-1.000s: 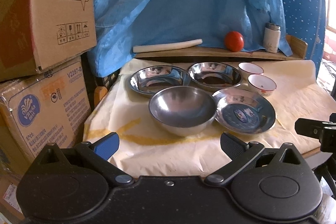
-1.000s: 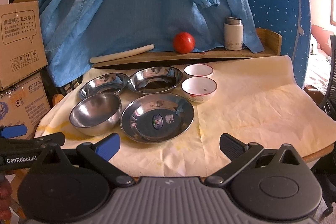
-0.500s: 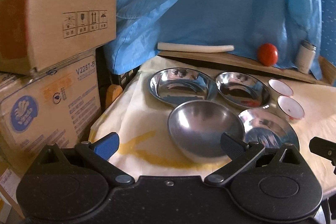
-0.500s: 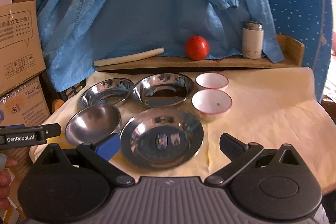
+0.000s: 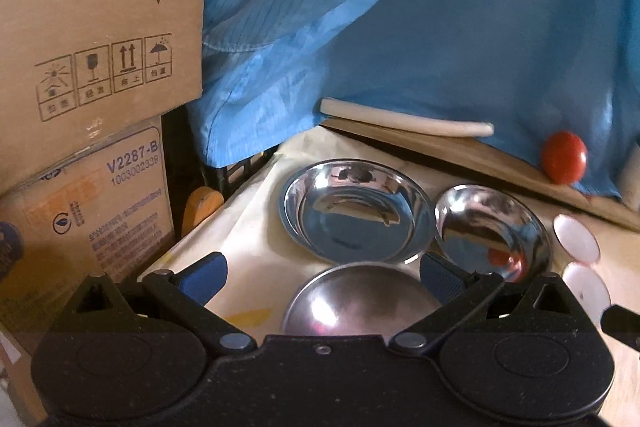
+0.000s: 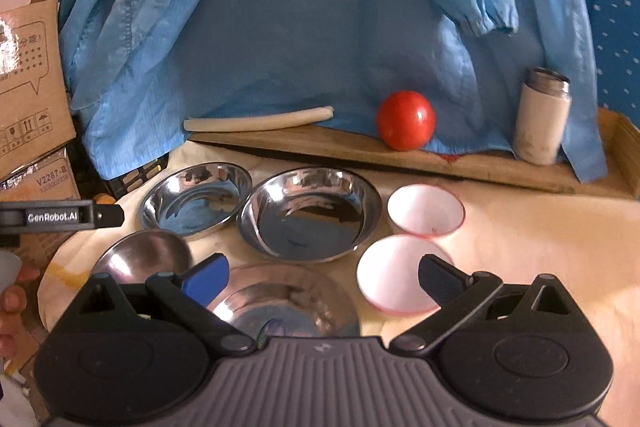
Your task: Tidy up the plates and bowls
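Observation:
On the cream cloth lie a deep steel bowl [image 5: 362, 297] [image 6: 146, 255], a steel plate at the back left [image 5: 358, 211] [image 6: 196, 197], a second steel plate beside it [image 5: 494, 231] [image 6: 310, 213], and a third steel plate in front [image 6: 284, 303]. Two white bowls with red rims [image 6: 426, 209] [image 6: 400, 279] stand to the right; they also show in the left wrist view [image 5: 576, 237] [image 5: 586, 287]. My left gripper [image 5: 322, 273] is open just above the deep bowl. My right gripper [image 6: 322, 273] is open above the front plate, its right finger over the near white bowl.
Stacked cardboard boxes [image 5: 92, 59] rise at the table's left. A blue garment [image 6: 320, 27] hangs behind. A wooden board [image 6: 400, 151] at the back carries a tomato [image 6: 406, 125], a white roll [image 6: 258, 123] and a flask [image 6: 540, 115].
Both grippers have moved forward and lower toward the dishes. The left one has swung left over the deep bowl. Both stay open.

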A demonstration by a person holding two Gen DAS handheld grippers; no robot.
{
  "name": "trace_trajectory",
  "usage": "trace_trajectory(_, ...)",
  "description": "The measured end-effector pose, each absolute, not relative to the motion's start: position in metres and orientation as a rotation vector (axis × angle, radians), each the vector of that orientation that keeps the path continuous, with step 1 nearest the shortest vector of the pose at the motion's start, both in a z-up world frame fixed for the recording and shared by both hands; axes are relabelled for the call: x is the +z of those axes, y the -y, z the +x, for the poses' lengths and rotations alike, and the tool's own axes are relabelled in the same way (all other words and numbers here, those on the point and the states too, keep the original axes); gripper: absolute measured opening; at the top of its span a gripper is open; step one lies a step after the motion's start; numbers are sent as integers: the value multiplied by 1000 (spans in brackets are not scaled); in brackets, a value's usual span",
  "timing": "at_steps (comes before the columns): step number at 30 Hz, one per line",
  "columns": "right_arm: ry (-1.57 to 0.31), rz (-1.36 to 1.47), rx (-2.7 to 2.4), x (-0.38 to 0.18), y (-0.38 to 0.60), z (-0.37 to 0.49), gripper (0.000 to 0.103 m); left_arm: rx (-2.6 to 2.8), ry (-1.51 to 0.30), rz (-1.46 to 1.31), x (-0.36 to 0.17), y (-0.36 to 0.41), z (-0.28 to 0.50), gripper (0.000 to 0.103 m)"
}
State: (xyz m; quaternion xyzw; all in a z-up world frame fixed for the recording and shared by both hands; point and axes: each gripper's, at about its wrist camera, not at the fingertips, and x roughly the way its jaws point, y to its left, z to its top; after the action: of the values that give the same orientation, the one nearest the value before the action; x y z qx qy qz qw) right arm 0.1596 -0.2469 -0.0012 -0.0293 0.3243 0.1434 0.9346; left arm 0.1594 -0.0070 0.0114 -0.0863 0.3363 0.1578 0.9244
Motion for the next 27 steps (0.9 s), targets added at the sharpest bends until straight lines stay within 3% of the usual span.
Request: trace_trajectory(27,-780,-187,507,-17,189,276,103,445,-882,-215,-14,-35,242,102)
